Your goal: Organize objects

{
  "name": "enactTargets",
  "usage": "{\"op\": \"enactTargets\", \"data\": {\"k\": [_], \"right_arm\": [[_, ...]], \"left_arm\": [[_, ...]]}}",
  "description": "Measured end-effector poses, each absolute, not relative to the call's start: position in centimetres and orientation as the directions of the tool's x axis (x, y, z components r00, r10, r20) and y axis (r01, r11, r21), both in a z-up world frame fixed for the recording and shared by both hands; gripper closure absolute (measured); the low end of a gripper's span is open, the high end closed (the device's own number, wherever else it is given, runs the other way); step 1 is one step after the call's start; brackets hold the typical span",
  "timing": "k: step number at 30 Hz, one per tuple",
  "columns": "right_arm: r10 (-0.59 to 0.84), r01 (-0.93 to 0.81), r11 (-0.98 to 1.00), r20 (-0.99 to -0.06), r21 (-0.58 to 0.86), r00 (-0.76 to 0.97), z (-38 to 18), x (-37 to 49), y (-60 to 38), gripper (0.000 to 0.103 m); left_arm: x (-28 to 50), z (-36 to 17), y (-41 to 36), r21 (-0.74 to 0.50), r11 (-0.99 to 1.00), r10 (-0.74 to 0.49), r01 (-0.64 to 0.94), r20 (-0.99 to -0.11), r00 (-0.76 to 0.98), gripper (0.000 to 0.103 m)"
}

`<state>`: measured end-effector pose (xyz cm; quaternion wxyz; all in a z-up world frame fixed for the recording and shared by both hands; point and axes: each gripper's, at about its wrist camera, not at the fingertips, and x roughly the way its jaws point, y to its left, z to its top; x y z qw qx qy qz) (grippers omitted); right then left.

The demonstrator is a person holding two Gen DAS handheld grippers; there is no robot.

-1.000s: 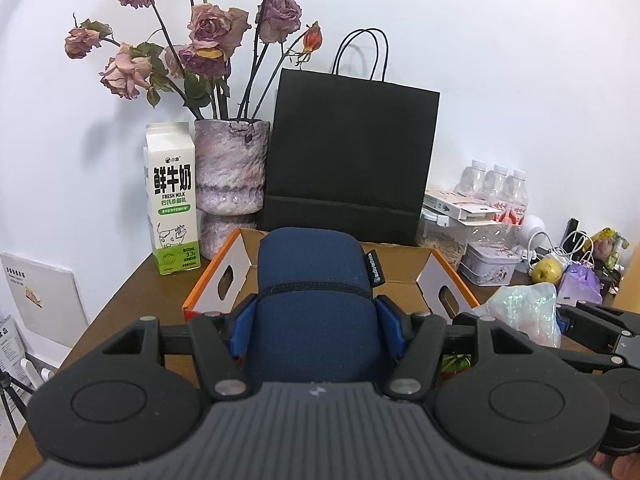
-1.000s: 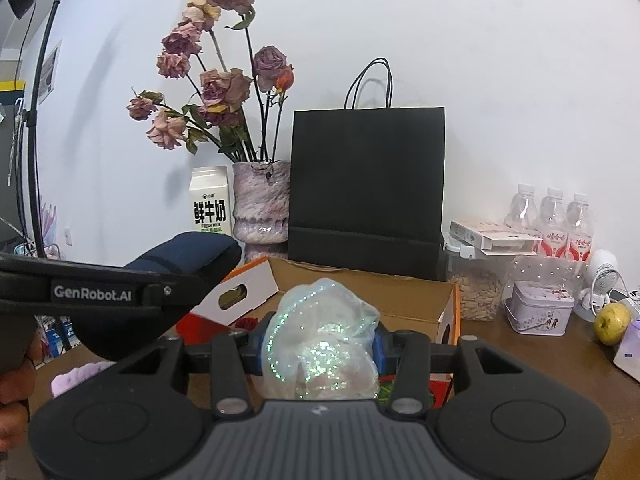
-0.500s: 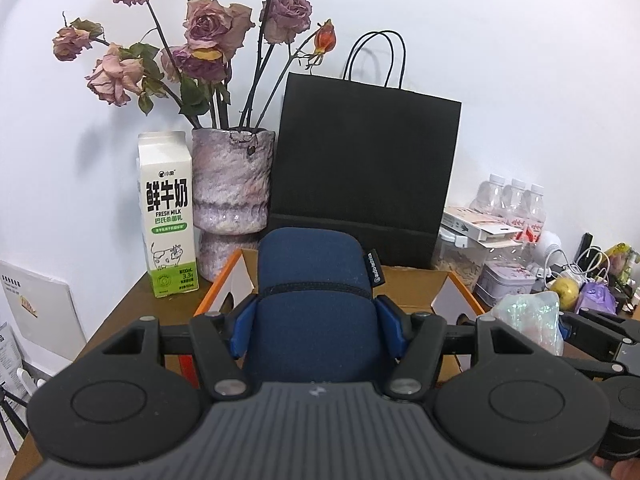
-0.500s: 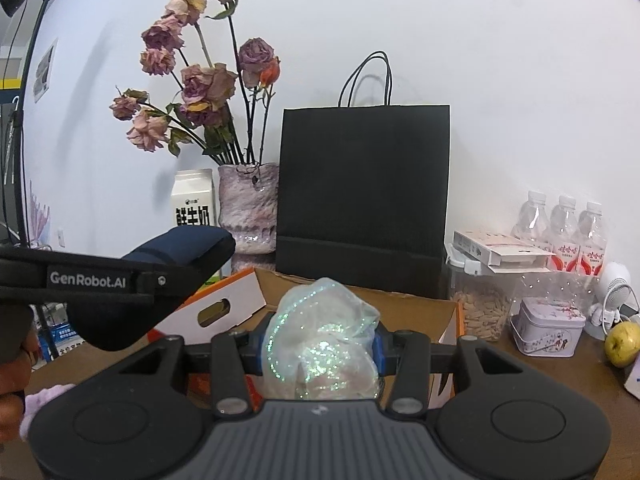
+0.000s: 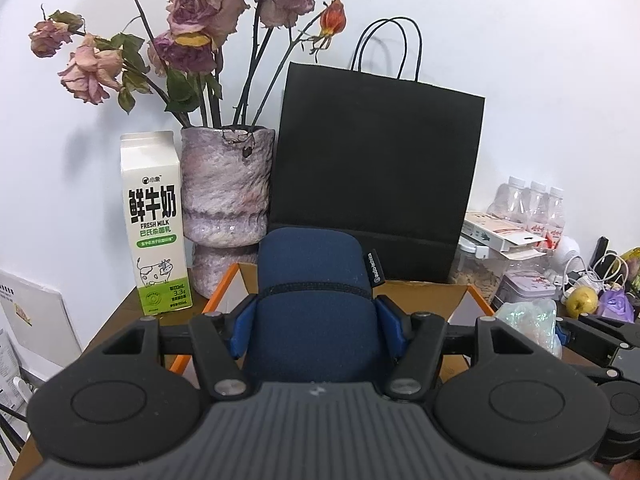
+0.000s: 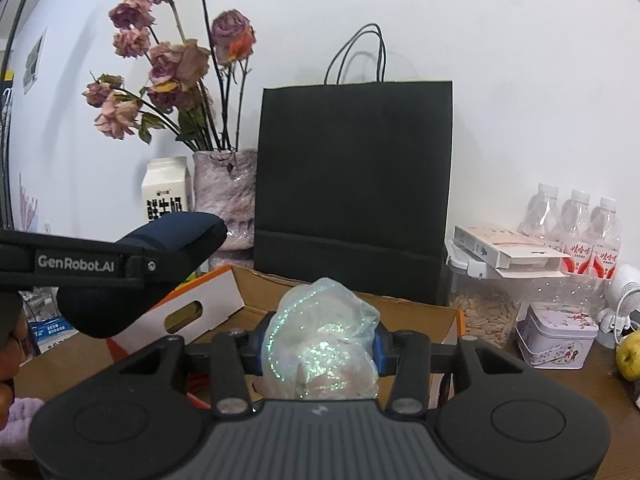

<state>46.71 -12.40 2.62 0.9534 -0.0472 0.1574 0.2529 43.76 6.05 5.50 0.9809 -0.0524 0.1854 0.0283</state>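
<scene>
My left gripper [image 5: 314,320] is shut on a dark blue fabric pouch [image 5: 316,284], held above the near left part of an open cardboard box [image 5: 460,292] with orange edges. My right gripper [image 6: 322,346] is shut on a crumpled iridescent plastic bag [image 6: 324,340], just short of the same box [image 6: 432,316]. In the right wrist view the blue pouch [image 6: 160,256] and the left gripper's black arm reach in from the left. In the left wrist view the shiny bag [image 5: 528,320] shows at the right.
A black paper bag [image 5: 372,168] stands behind the box. Left of it are a vase of dried roses [image 5: 226,192] and a milk carton [image 5: 154,220]. At the right are water bottles [image 6: 576,224], a jar of seeds [image 6: 480,300], a small tin [image 6: 556,336] and a yellow-green fruit [image 6: 630,354].
Both grippers have moved forward toward the box and the black bag, which now look larger and closer. Each still holds its object as before.
</scene>
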Motion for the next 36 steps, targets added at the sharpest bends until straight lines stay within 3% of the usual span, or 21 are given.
{"op": "enactTargets", "data": {"k": [22,23,25,26,27,29,36], "right_arm": [[0.429,-0.467,0.884,-0.382,-0.008,0.819,0.7,50.4,-11.4,0.058],[0.429,-0.467,0.884,-0.385,-0.007,0.817,0.7,50.4,-11.4,0.054],[0.426,-0.467,0.884,-0.397,-0.007,0.813,0.5,50.6,-11.3,0.035],[0.419,-0.462,0.887,-0.409,-0.009,0.811,0.3,50.7,-11.2,0.007],[0.406,-0.453,0.892,-0.412,-0.018,0.816,0.1,50.7,-11.1,0.000],[0.387,-0.440,0.897,-0.421,-0.033,0.821,-0.1,50.8,-11.0,0.000],[0.385,-0.435,0.900,-0.422,-0.025,0.820,-0.2,50.9,-11.2,0.000]], "left_arm": [[48.4,3.0,5.6,-0.057,0.994,0.060,-0.088,-0.381,0.923,0.039],[48.5,3.0,5.6,-0.058,0.995,0.057,-0.085,-0.383,0.922,0.038],[48.5,2.9,5.7,-0.056,0.994,0.065,-0.092,-0.377,0.924,0.026],[48.3,3.0,5.7,-0.048,0.994,0.079,-0.103,-0.361,0.929,0.004],[48.1,3.1,5.7,-0.041,0.992,0.096,-0.117,-0.340,0.935,0.000],[47.8,3.2,5.5,-0.019,0.989,0.132,-0.144,-0.306,0.943,0.000],[48.0,3.1,5.4,-0.016,0.990,0.126,-0.139,-0.324,0.938,0.000]]}}
